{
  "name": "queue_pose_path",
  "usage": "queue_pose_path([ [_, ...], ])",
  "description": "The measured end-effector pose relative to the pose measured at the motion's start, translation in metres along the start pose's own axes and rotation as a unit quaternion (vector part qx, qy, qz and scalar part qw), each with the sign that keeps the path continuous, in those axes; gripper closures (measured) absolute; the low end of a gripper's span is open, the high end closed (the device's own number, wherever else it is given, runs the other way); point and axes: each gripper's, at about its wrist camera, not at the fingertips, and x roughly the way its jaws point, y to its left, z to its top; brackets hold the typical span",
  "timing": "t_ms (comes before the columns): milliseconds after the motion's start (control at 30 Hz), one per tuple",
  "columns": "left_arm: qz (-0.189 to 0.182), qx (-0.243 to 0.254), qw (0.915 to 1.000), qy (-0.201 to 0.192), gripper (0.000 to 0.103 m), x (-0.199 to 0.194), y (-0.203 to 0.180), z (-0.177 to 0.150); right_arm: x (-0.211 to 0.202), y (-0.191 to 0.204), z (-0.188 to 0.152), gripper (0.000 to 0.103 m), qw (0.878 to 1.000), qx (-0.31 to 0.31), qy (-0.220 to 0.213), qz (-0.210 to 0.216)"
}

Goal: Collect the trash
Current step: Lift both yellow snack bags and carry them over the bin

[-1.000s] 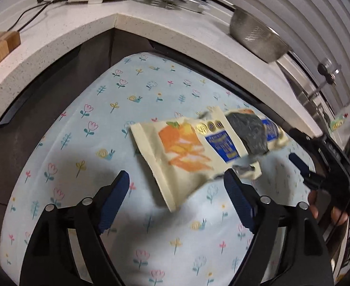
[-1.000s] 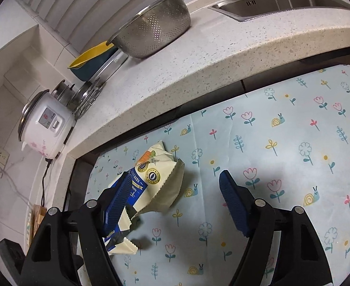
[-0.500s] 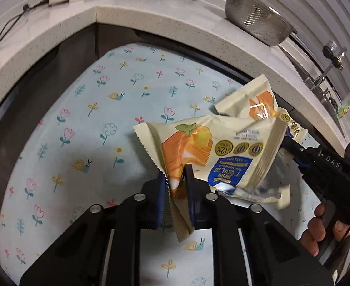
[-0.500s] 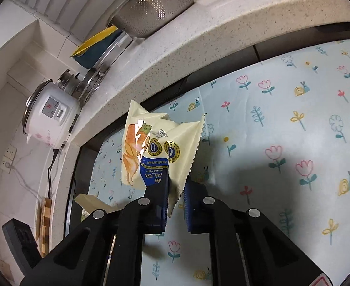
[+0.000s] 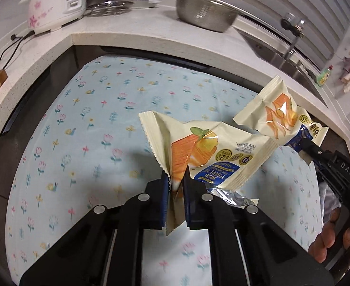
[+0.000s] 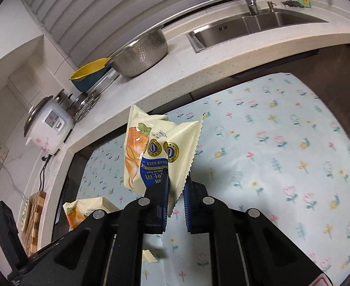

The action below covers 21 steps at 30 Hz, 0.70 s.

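1. We see a pale blue flowered tablecloth (image 5: 84,143) filling the middle of both views, bare of wrappers where it shows.
2. A speckled white countertop (image 5: 132,40) curves across the upper part of both frames. In the right wrist view its steel sink (image 6: 258,26) sits at the upper right.
3. In the left wrist view a white rice cooker (image 5: 56,4) stands at the upper left on that counter and a metal colander (image 5: 204,12) at the upper centre.
4. Our left gripper (image 5: 176,188), at lower centre of its view, has its blue pads clamped on the serrated edge of a cream and orange snack wrapper (image 5: 210,152), which hangs lifted above the cloth at centre frame.
5. Our right gripper (image 6: 176,190), at lower centre of its own view, is closed the same way on a second snack wrapper (image 6: 158,152), held upright above the cloth. From the left wrist view that wrapper appears at centre right.
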Motion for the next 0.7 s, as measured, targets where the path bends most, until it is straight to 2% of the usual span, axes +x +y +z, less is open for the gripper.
queue_pose_path([
  [333,-0.011,0.077,0.997,-0.002,0.092,-0.048,-0.081,-0.053,-0.106,-0.061,-0.03,0.092,0.999,0.02,-0.029,-0.037],
  [700,-0.018,0.147,0.989,-0.003,0.092,-0.075,-0.148,-0.102,-0.191,-0.107,-0.072,0.092,0.991,-0.019,-0.045,-0.123],
])
